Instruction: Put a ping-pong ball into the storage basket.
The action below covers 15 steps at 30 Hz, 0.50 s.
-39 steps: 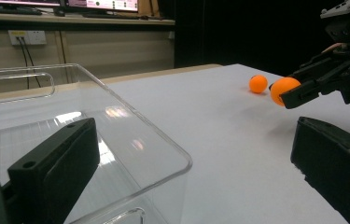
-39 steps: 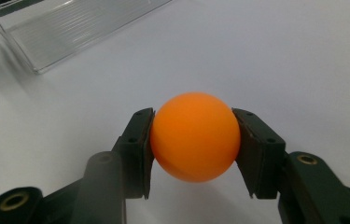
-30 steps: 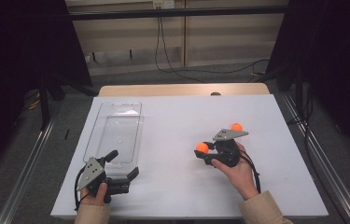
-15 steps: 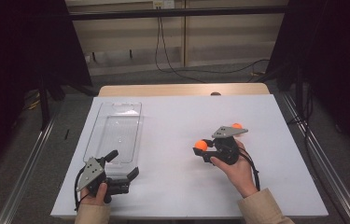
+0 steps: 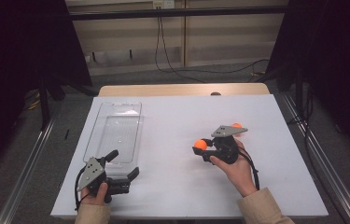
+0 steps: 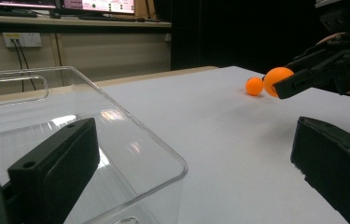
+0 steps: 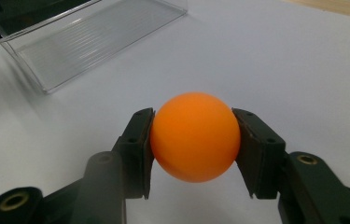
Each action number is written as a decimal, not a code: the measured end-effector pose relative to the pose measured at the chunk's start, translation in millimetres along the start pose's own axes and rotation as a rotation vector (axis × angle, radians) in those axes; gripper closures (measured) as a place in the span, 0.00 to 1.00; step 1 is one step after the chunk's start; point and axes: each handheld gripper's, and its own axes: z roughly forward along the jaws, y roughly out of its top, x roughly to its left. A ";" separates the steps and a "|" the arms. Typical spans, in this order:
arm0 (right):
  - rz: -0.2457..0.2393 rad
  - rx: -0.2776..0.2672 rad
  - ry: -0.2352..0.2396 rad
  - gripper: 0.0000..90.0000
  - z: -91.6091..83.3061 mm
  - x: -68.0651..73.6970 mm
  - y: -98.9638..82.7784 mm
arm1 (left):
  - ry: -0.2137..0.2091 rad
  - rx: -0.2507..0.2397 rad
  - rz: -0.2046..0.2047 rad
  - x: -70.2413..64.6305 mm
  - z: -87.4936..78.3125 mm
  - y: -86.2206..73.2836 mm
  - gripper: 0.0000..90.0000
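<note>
A white table top [image 5: 177, 112] fills the middle of the high view, with a strip of pale wood [image 5: 182, 89] along its far edge. Behind it runs a beige panelled wall [image 5: 182, 32], crossed near the top by a dark horizontal bar [image 5: 177, 13]. A wall socket [image 5: 162, 3] sits above (two black cables [image 5: 163, 46] hang from it and trail across the grey floor [image 5: 172, 77]). Black curtains [image 5: 18, 56] close off both sides. Metal rails [image 5: 28, 168] flank the table. In the left gripper view, lit monitors [image 6: 98, 4] stand on a shelf.
</note>
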 end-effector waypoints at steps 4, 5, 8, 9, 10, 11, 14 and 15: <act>-0.006 0.000 -0.001 0.57 -0.2 0.8 1.5 | -0.001 0.003 0.003 0.3 -0.5 -0.2 0.01; -0.007 0.001 0.001 0.57 0.0 1.3 1.9 | -0.001 0.003 0.002 0.5 -0.4 -0.4 0.01; -0.009 0.000 0.002 0.57 -0.2 1.6 3.0 | 0.000 0.005 0.001 0.5 -0.3 -0.7 0.01; -0.009 -0.001 0.002 0.57 -0.6 1.7 3.5 | -0.001 0.006 0.000 0.3 -0.2 -0.7 0.01; -0.010 -0.001 0.002 0.57 -0.7 1.6 3.9 | -0.001 0.007 0.003 0.2 -0.2 -0.6 0.01; -0.013 0.000 0.001 0.57 -0.9 1.6 4.3 | 0.000 0.008 0.005 0.0 -0.2 -0.7 0.01; -0.015 -0.003 0.002 0.57 -1.2 1.8 5.6 | 0.001 0.009 0.003 0.1 -0.1 -0.8 0.01; -0.014 -0.003 0.003 0.57 -1.0 1.9 6.0 | 0.001 0.009 0.003 0.1 -0.1 -0.8 0.01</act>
